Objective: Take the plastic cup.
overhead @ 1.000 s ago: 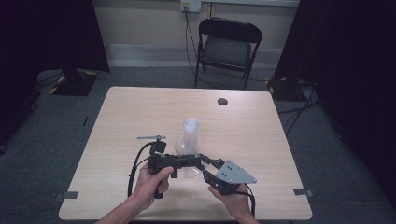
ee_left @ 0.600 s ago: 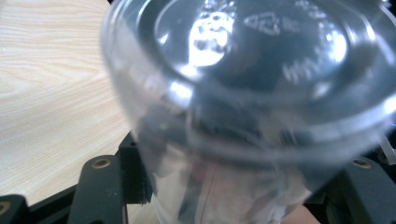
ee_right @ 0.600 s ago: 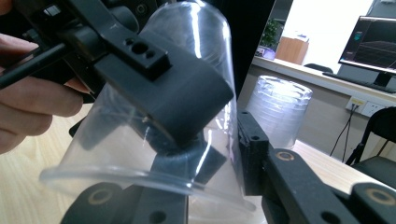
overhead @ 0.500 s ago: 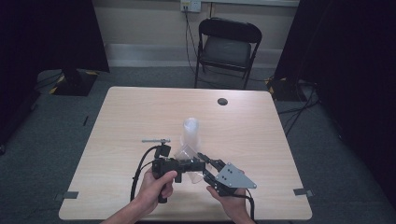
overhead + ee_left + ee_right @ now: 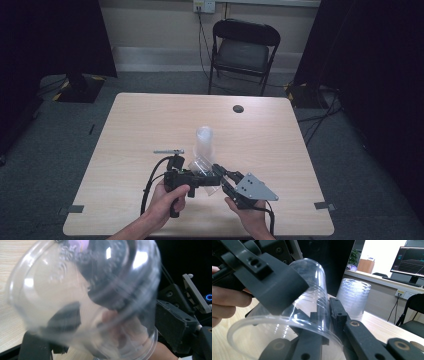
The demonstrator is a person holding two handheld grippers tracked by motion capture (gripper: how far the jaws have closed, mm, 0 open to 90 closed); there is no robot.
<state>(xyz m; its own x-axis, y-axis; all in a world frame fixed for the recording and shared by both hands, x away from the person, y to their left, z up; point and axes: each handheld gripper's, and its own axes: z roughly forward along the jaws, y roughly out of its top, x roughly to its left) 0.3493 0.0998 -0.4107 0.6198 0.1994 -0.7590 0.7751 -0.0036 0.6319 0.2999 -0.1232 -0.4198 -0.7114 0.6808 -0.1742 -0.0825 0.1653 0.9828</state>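
Left gripper point(image 5: 204, 181), jaws just opening, stand apart around clear cup point(image 5: 202, 167), which lies tilted on its side at near table point(image 5: 130, 125) edge. Right gripper point(image 5: 224, 176) clamped on cup's wall at rim. Cup stack point(image 5: 204, 142) upright just behind.

obstacle: cup stack point(image 5: 204, 142) mid-table, handle point(image 5: 169, 151) beside | free: table point(image 5: 150, 120) beyond

The right tongs point(image 5: 322, 322) pinch the rim wall of a clear cup point(image 5: 294, 322) lying on its side — the left tongs point(image 5: 265, 277) just above it, the cup stack point(image 5: 354, 300) upright behind it.
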